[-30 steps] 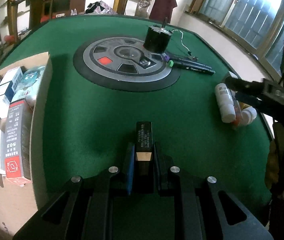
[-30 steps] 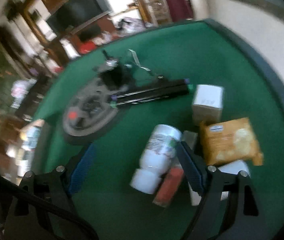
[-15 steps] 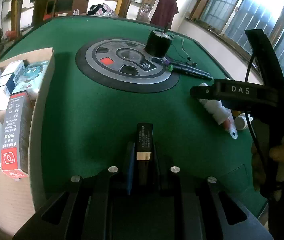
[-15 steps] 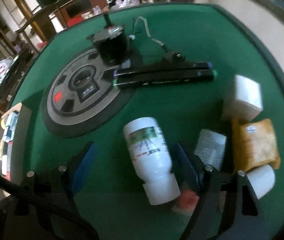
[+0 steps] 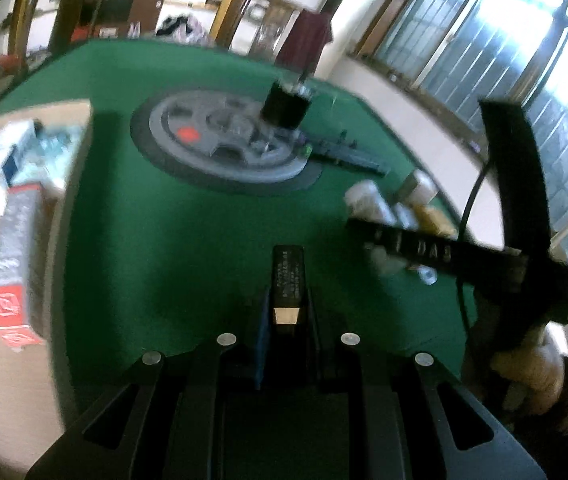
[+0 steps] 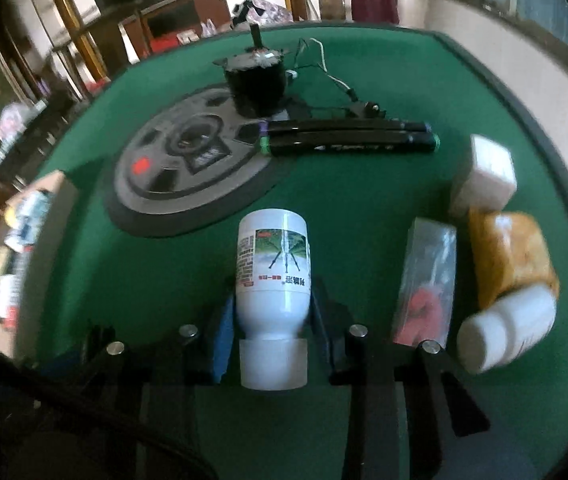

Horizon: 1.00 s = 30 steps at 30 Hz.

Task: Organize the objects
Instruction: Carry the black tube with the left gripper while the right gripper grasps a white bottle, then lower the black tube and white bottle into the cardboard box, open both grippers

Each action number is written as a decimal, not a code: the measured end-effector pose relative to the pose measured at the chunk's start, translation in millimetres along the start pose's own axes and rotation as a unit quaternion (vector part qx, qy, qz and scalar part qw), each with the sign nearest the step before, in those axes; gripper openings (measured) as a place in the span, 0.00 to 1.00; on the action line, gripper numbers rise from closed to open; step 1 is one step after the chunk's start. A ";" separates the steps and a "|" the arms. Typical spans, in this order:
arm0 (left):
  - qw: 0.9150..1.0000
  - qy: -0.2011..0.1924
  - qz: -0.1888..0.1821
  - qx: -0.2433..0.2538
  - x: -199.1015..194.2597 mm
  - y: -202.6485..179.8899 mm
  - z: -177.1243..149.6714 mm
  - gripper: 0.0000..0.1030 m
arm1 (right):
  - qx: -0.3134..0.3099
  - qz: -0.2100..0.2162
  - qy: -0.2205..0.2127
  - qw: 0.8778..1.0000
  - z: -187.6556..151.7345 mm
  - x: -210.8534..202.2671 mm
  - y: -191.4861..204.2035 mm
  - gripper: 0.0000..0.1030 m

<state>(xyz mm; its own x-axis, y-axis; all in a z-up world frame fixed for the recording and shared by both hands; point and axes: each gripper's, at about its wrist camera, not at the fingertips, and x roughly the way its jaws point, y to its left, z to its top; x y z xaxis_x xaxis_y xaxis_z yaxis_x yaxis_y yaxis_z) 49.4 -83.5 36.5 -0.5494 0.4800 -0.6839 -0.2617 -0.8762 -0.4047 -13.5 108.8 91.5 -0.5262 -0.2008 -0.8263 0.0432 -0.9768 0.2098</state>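
A green felt table filled both views, with a round grey console set into its middle and a black motor standing at the disc's upper edge. Two black markers lay side by side right of the disc. Wooden furniture lined the top of the right wrist view; barred windows ran along the upper right of the left wrist view.

The left gripper sat low at bottom centre, its fingers pinching a slim black box that pointed up the frame. The right gripper was pressed against a white bottle lying on the felt, cap toward the camera.

At the right of that view, a white cube, an orange packet, a clear sachet and a second white bottle crowded the table rim. At the left edge of the left wrist view a cardboard tray held small boxes. Bare felt lay between the tray and the bottle.
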 end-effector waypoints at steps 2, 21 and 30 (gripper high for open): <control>1.000 -0.024 -0.010 0.001 -17.7 -1.8 2.9 0.14 | 0.013 0.029 -0.001 1.000 -5.3 -8.8 0.5 0.30; 0.984 -0.112 0.070 -0.118 -152.3 113.4 -25.1 0.14 | -0.063 0.268 0.055 0.960 -32.0 -8.3 191.2 0.31; 0.976 -0.081 0.118 -0.163 -139.0 153.6 -32.5 0.17 | -0.113 0.229 0.085 0.963 -65.1 23.8 239.8 0.31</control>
<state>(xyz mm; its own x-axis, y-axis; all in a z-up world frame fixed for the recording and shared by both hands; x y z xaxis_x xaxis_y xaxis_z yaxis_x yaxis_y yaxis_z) 111.4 -283.4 49.7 -0.6891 0.2301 -0.6871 0.1392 -0.8886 -0.4371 39.6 -135.0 88.1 -0.2621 -0.6053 -0.7516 0.4309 -0.7703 0.4702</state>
